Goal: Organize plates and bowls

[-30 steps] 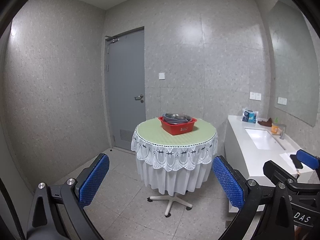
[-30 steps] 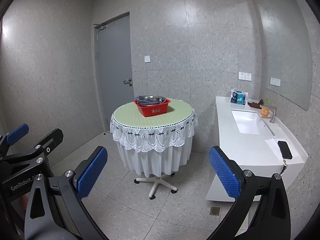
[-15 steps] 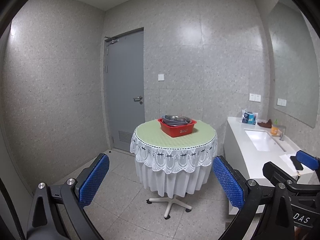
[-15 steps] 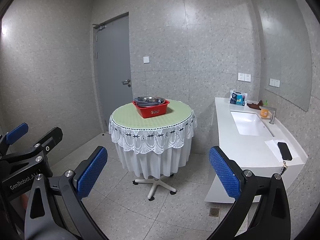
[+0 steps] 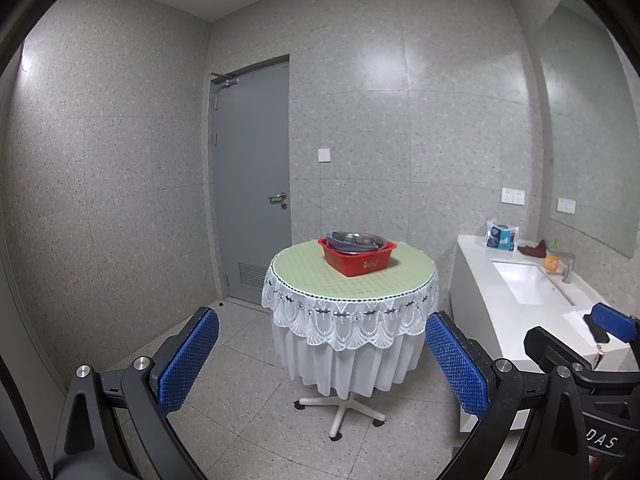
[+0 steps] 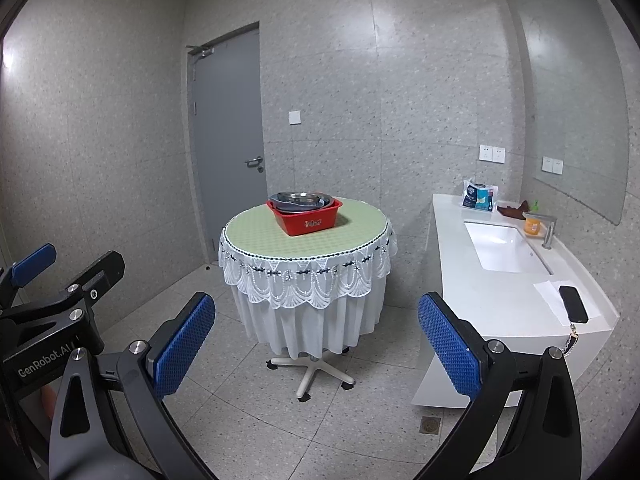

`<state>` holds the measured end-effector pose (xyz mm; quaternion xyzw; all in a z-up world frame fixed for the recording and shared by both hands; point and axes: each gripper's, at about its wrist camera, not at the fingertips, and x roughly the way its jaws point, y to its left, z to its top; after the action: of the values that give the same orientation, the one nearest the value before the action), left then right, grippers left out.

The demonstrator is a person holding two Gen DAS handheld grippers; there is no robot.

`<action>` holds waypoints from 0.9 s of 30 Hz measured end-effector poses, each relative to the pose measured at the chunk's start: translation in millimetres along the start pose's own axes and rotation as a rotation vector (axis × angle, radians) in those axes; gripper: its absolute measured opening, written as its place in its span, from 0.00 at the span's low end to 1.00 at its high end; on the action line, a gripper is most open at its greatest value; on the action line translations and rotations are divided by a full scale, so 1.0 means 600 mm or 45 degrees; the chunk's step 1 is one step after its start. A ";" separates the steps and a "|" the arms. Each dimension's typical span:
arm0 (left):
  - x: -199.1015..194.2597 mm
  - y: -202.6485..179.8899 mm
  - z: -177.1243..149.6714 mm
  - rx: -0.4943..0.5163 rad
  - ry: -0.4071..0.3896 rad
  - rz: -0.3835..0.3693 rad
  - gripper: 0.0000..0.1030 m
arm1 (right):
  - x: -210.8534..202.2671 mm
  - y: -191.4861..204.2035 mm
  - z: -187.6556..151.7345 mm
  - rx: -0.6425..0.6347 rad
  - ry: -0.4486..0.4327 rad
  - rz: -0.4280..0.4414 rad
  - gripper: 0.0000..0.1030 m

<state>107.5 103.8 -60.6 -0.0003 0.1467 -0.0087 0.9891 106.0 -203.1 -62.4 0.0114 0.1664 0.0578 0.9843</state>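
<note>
A red plastic basin [image 5: 357, 258] [image 6: 306, 221] stands on a round table [image 5: 308, 276] [image 6: 256, 236] with a green top and a white lace cloth, across the room. Stacked metal plates and bowls [image 5: 354, 240] [image 6: 301, 201] fill the basin. My left gripper [image 5: 322, 352] is open and holds nothing, well short of the table. My right gripper [image 6: 316, 332] is also open and empty, at about the same distance. The right gripper's body shows at the right edge of the left wrist view, and the left one's at the left edge of the right wrist view.
A white counter [image 6: 512, 300] with a sink [image 6: 500, 250] runs along the right wall, carrying a phone [image 6: 573, 303], an orange bottle [image 6: 535, 225] and a tissue pack [image 6: 478, 196]. A grey door [image 5: 256, 184] is behind the table. Tiled floor lies between me and the table's wheeled base [image 6: 310, 372].
Both views have tilted up slightly, so the table and basin sit lower in frame. Both grippers stay open and empty.
</note>
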 end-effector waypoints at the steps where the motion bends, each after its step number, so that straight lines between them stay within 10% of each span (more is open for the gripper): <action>1: 0.001 0.000 0.000 0.000 0.001 0.000 0.99 | 0.000 0.000 0.000 -0.002 0.001 0.000 1.00; 27: -0.003 -0.004 -0.004 -0.010 -0.005 0.000 0.99 | 0.017 -0.007 0.004 -0.020 0.005 0.002 1.00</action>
<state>104.8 101.5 -62.5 -0.0041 0.1449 -0.0082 0.9894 116.6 -205.9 -63.7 0.0039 0.1678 0.0600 0.9840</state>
